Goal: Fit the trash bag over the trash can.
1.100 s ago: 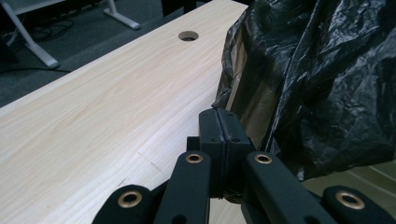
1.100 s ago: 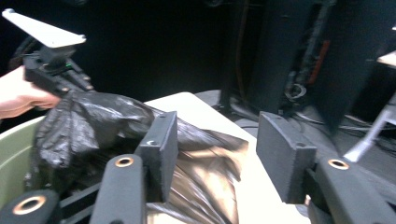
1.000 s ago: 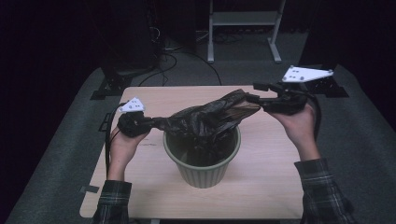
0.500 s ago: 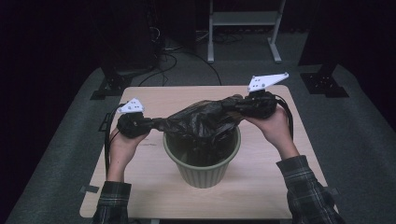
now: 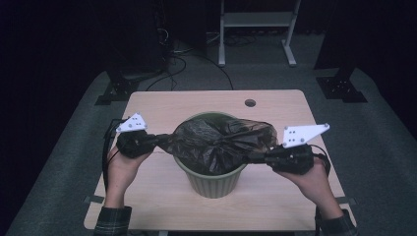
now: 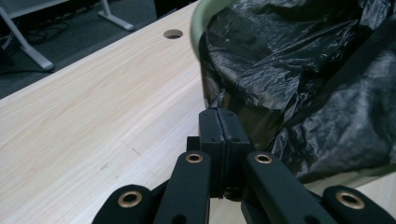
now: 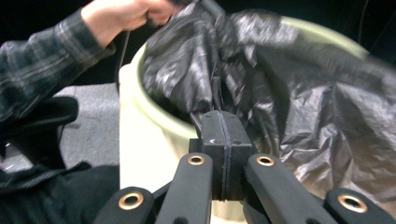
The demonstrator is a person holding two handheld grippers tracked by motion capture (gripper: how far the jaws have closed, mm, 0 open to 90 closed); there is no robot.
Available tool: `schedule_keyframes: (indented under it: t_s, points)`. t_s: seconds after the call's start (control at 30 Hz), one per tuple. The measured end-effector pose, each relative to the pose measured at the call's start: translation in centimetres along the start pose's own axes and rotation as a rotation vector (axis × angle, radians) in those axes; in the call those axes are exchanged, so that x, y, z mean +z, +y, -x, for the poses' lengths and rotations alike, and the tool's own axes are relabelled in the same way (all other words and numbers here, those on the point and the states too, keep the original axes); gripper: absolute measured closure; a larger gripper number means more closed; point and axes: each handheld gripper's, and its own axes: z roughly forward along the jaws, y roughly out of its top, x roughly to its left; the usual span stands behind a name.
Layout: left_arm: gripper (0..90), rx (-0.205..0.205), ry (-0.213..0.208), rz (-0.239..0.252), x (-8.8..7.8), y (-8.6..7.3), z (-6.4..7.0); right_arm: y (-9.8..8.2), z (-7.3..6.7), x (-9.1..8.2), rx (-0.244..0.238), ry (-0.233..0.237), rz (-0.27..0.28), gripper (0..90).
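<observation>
high view, frame centre: crinkled black plastic bin bag (image 5: 216, 142) stretched over the round pale green plastic bin (image 5: 212, 182) on the light wooden table (image 5: 162, 105). left gripper (image 5: 147, 141), centre left, and right gripper (image 5: 260, 157), centre right, each clamp a bag edge with jaws fully closed. the bag's long axis runs left to right between them; both sit just outside the rim, about equally near.

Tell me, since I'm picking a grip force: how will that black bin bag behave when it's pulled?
The black bin bag is creased and sagging between the left claw and right claw, so probably floppy and light. Its glossy film may slip. The green bin might tip if tugged sideways.
</observation>
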Motion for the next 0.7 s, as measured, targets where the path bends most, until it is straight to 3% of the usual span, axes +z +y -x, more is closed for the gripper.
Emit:
schedule_keyframes:
  t_s: [0.3,0.33,0.53,0.7]
  points:
    - [89.7,-0.006,0.009,0.012,-0.5,-0.1,0.2,-2.4,-2.2,0.8,0.025,0.114,0.034,90.0]
    - [89.7,-0.014,0.007,0.018,-0.5,-0.1,0.2,-2.6,-2.9,1.3,0.017,0.148,0.031,90.0]
    - [89.7,-0.004,0.014,0.019,-0.9,0.0,0.6,-3.0,-3.9,2.6,0.015,0.187,0.000,90.0]
    - [89.7,-0.016,0.040,0.035,-2.0,-0.1,0.2,-3.2,-4.7,5.2,-0.002,0.240,-0.047,90.0]
